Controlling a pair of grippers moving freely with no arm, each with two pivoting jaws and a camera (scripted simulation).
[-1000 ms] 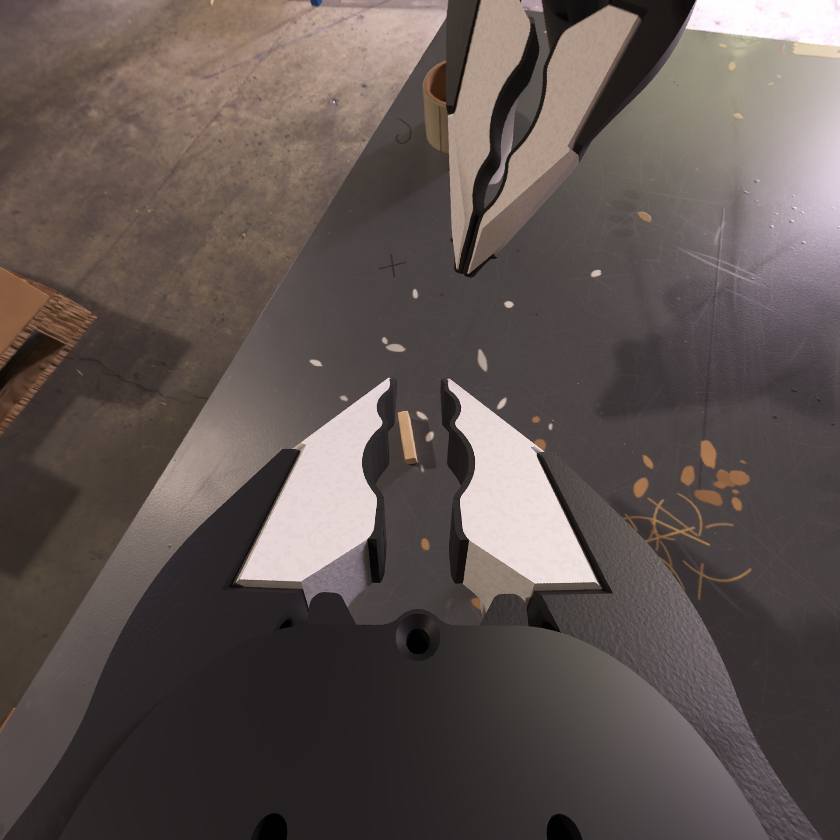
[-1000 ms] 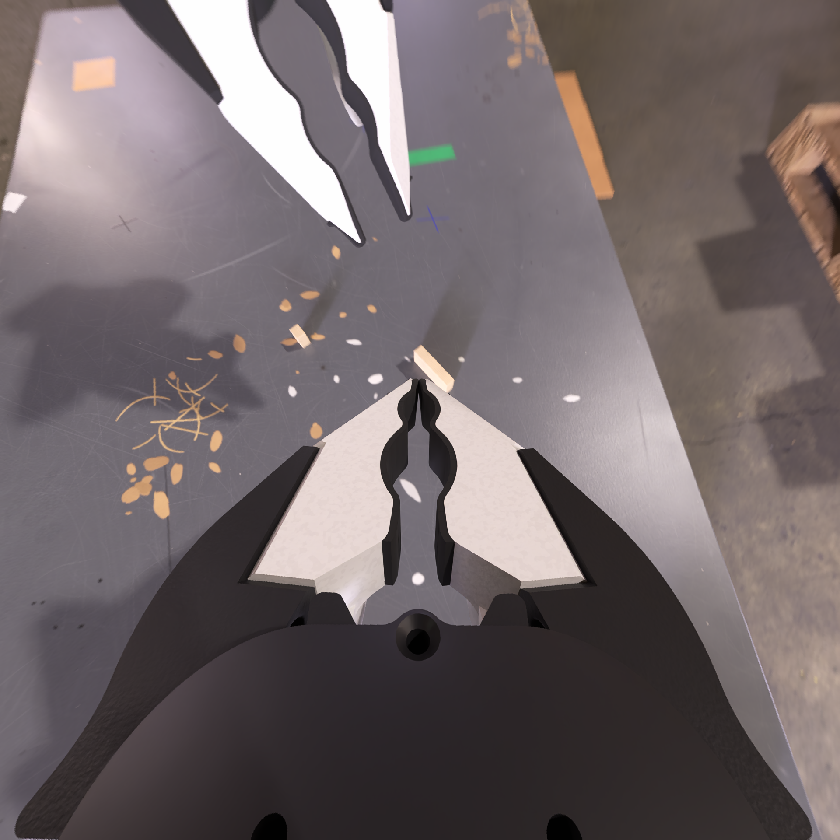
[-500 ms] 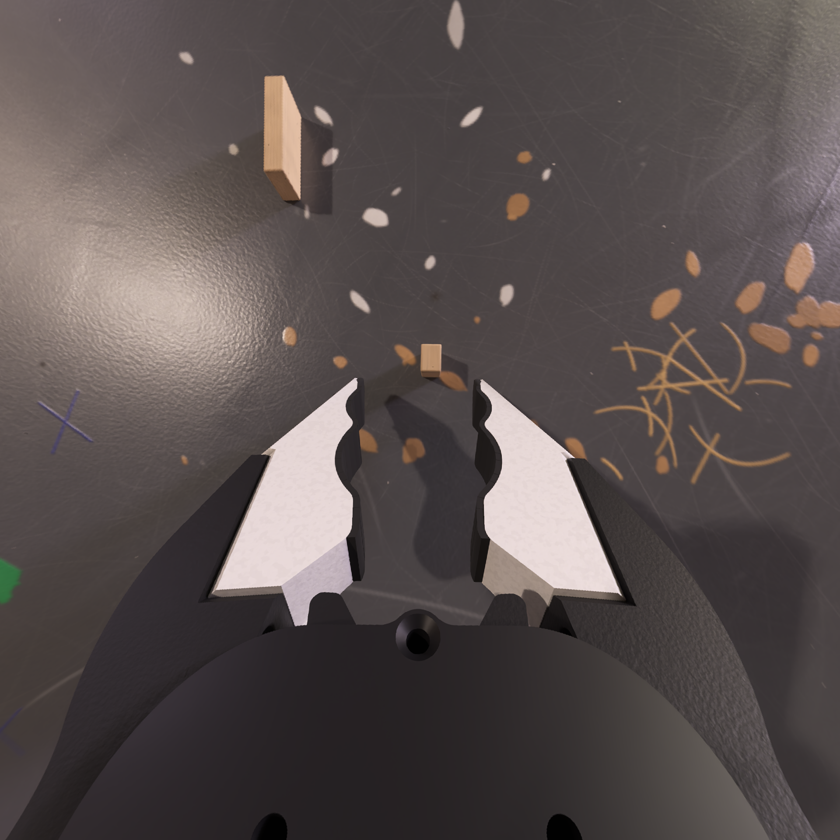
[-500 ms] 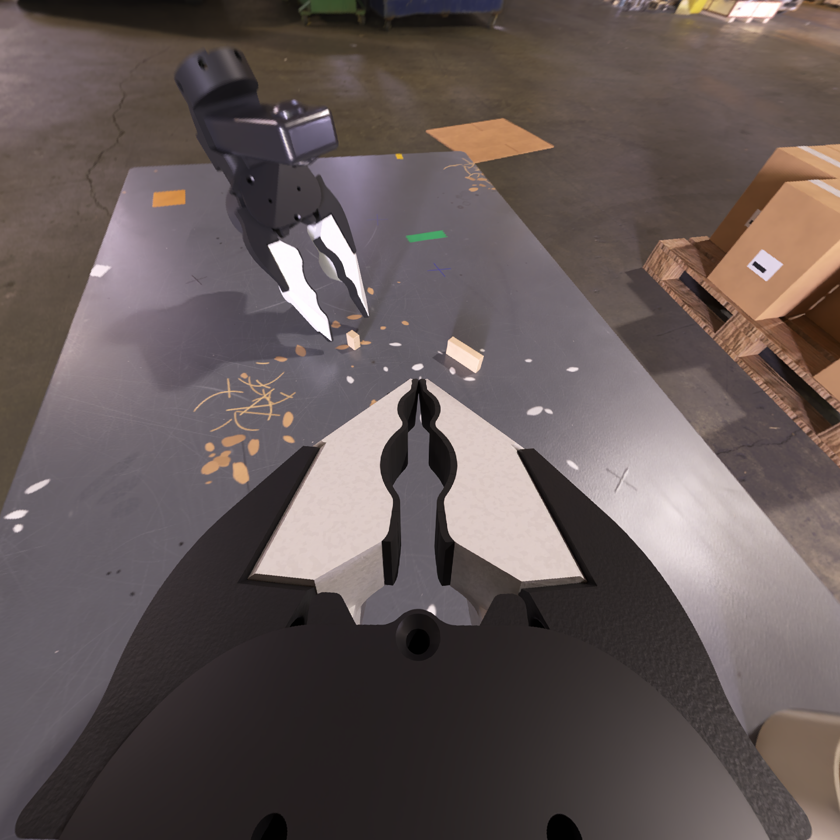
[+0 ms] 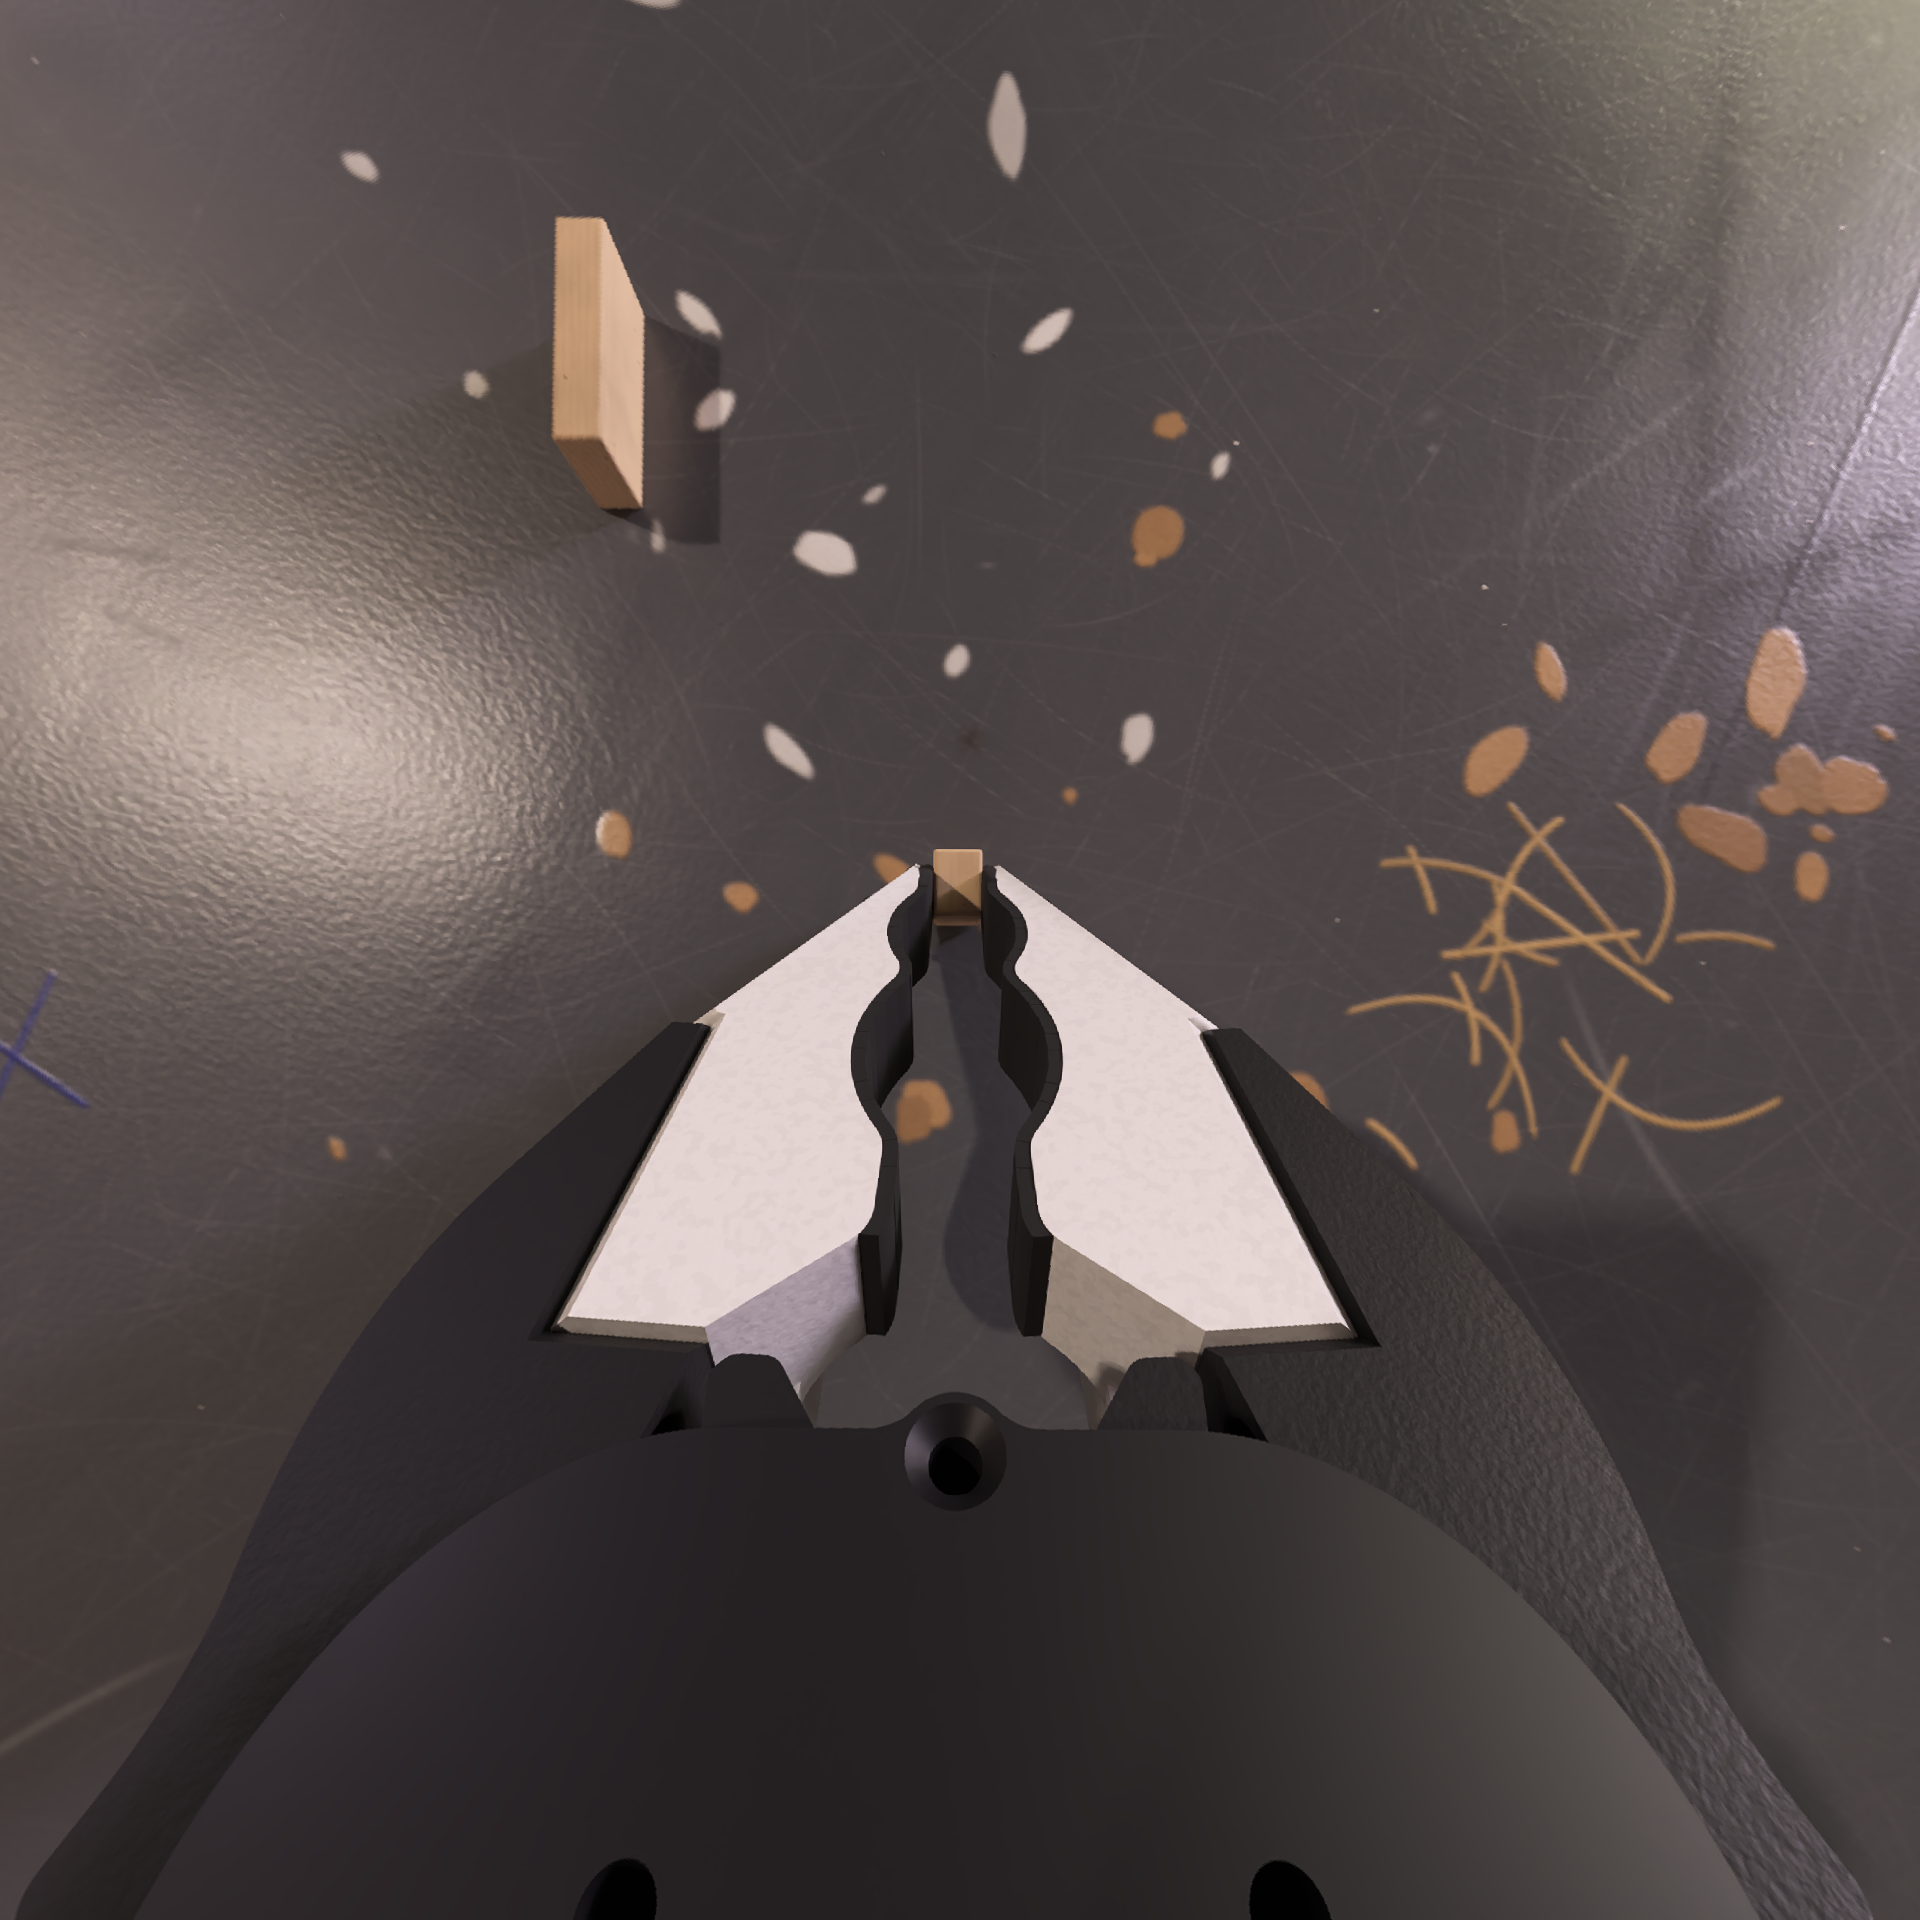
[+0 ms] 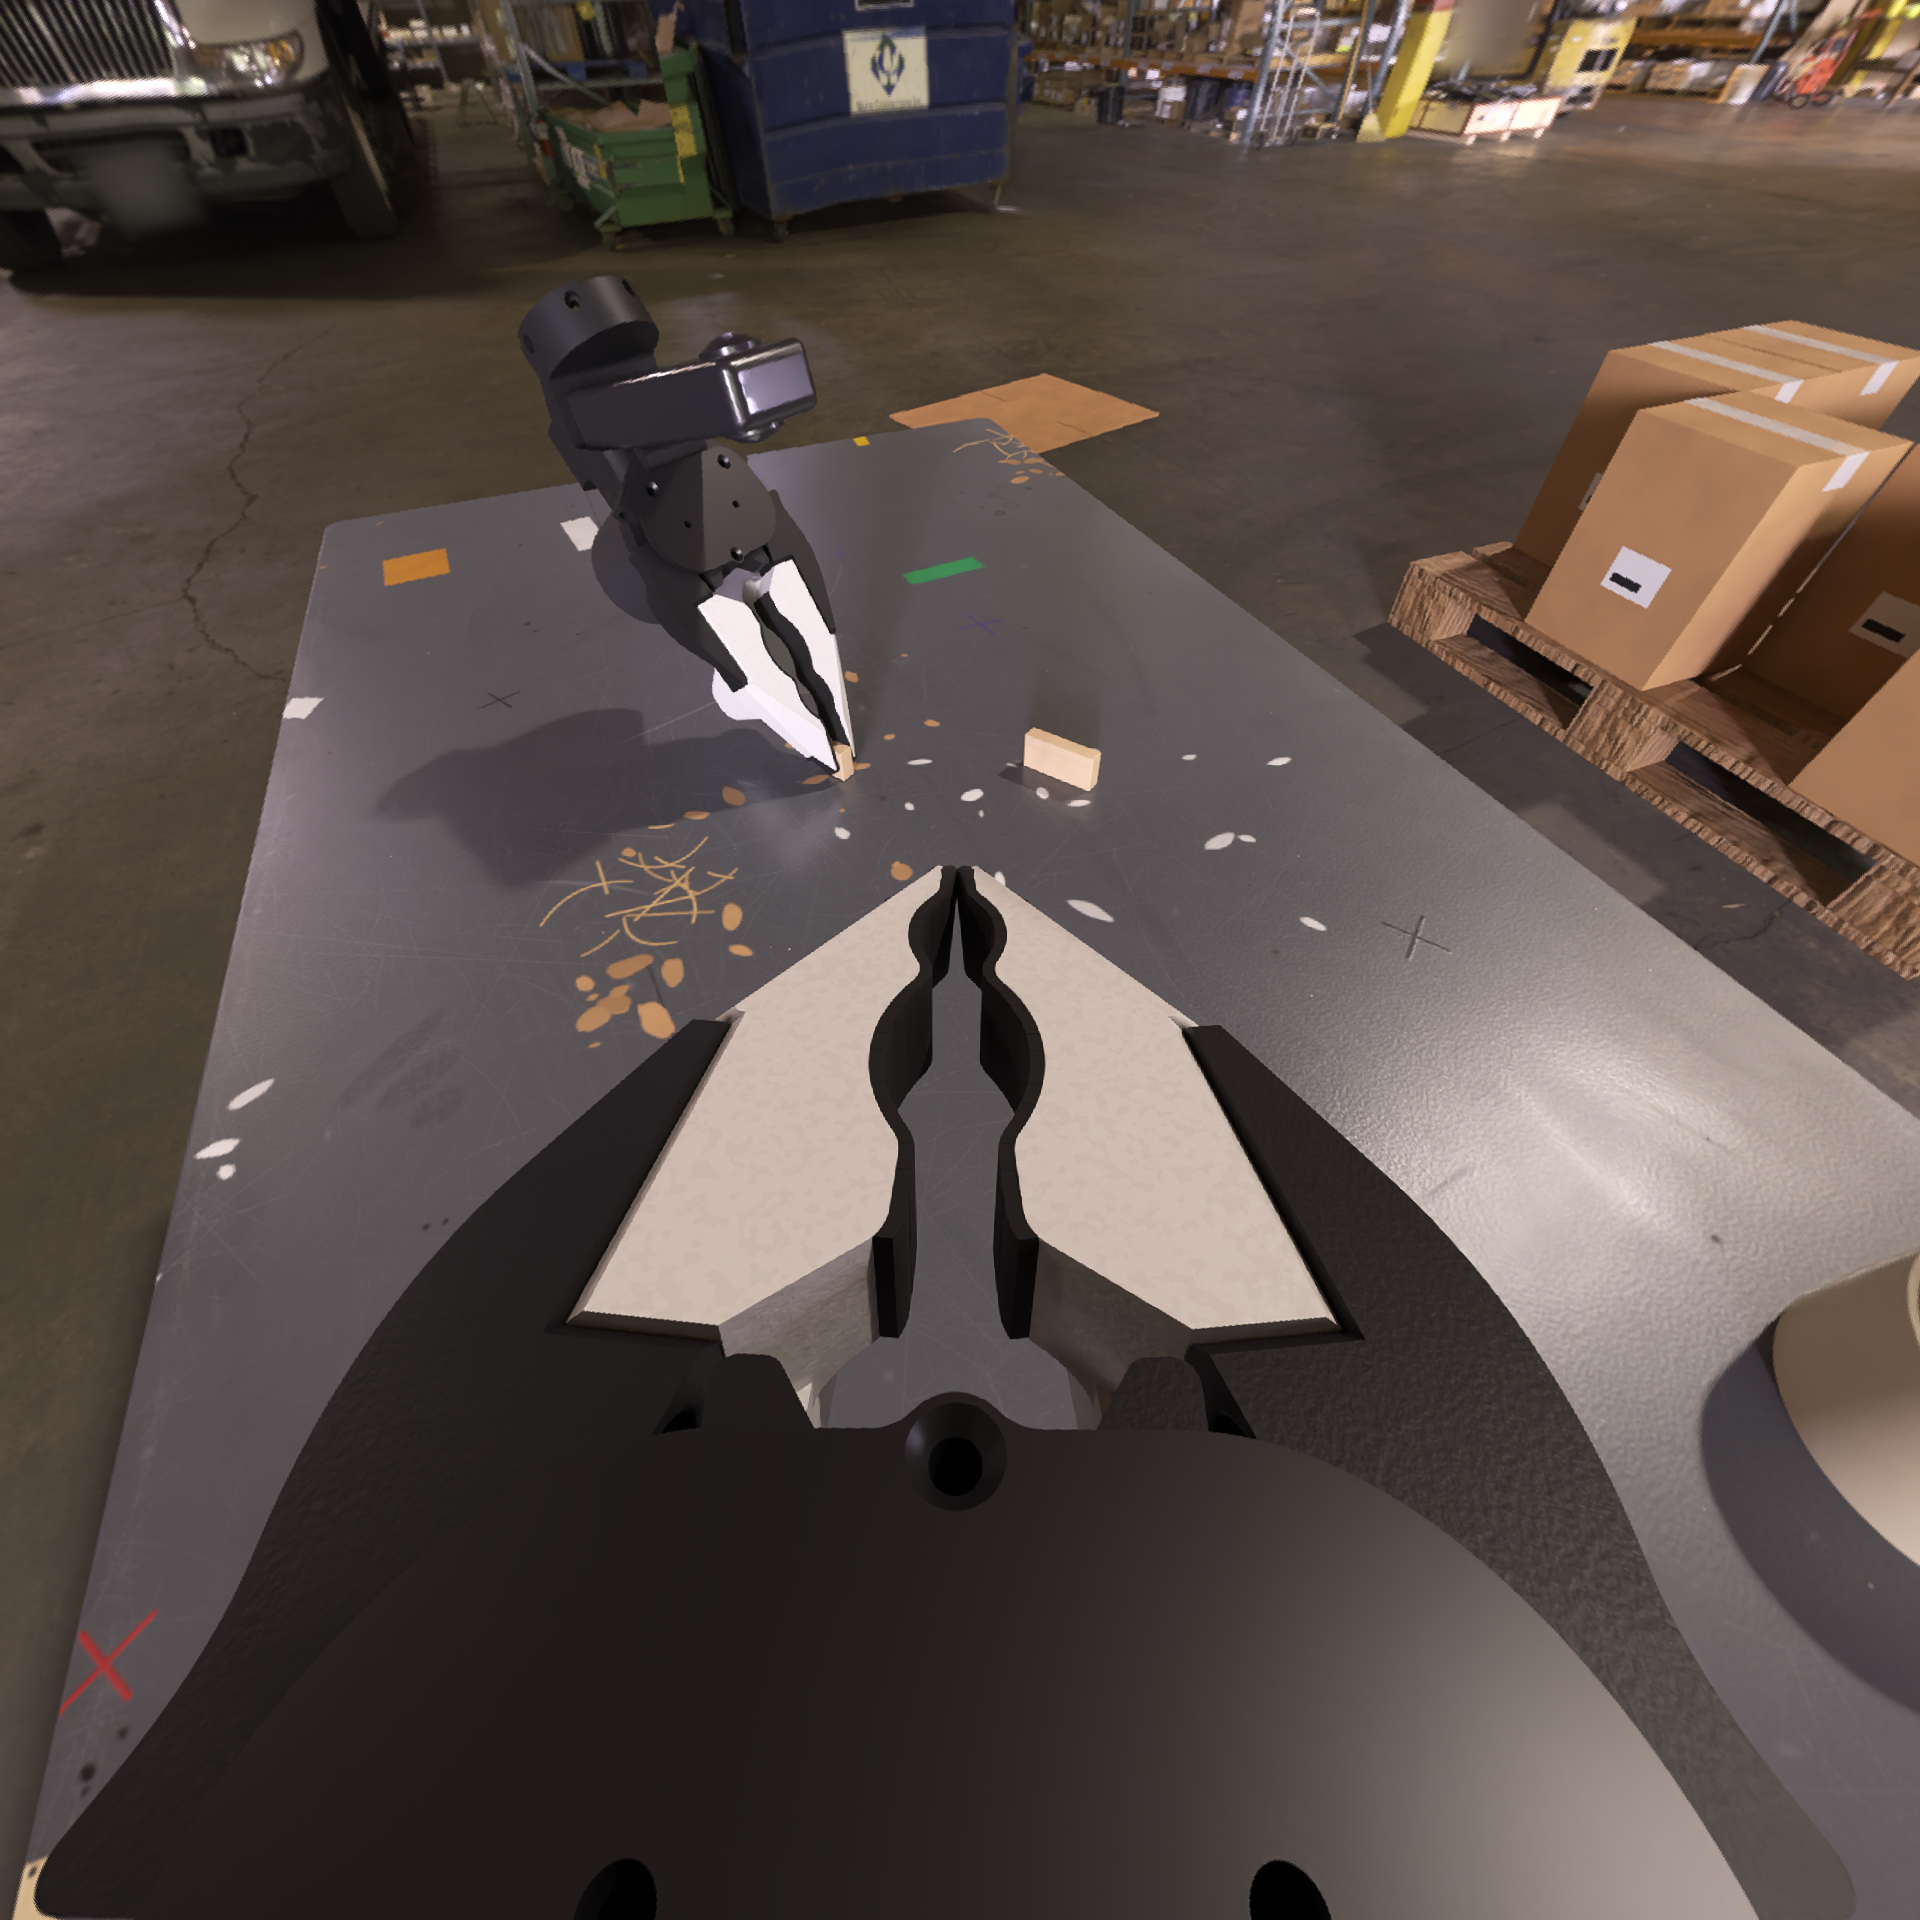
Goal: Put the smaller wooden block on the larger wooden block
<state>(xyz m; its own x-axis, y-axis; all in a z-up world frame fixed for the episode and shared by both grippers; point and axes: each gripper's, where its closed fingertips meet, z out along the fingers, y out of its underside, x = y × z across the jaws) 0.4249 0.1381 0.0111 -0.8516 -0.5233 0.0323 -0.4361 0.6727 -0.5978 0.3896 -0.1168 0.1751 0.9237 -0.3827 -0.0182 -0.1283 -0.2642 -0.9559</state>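
two wooden blocks: one smaller wooden block [image 5: 957, 885], one larger wooden block [image 5: 597, 358]. two grippers: left gripper [image 5: 957, 896], right gripper [image 6: 956, 883]. three cardboard boxes [image 6: 1704, 540] (right edge, on one pallet [image 6: 1662, 717]).

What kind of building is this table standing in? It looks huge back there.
Most likely a warehouse or loading area. Past the grey table you can see taped cardboard boxes on a wooden pallet, a big blue bin, the front of a truck, and a bare concrete floor.

Left wrist view looks steeply down, close to the table [image 5: 312, 935]; right wrist view looks across it from farther back.
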